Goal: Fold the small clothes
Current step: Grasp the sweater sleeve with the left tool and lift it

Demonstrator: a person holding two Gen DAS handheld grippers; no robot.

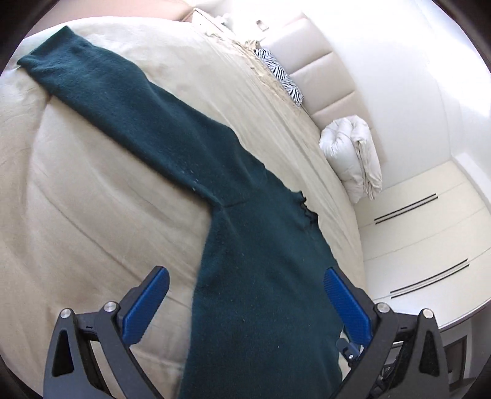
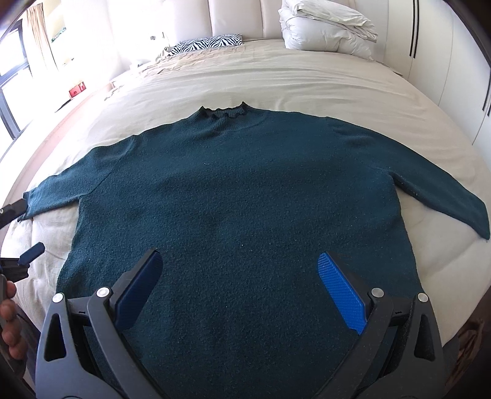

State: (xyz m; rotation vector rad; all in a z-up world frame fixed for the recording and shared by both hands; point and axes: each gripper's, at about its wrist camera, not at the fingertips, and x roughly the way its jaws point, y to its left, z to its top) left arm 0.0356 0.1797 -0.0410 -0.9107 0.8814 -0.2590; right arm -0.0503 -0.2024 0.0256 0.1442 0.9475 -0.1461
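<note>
**One green sweater spread flat on the bed, both grippers wide open**

The bed [image 2: 276,76], covered in a beige sheet, carries everything here. One dark green sweater [image 2: 233,196] lies flat across it, both sleeves stretched outward and the collar toward the headboard. One folded white duvet [image 2: 325,27] and one zebra-print pillow [image 2: 208,43] sit at the head end. The right gripper [image 2: 239,270] hovers over the sweater's lower body, jaws spread wide, holding nothing. The left gripper [image 1: 245,285] straddles the sweater's side, equally wide and empty.
</note>
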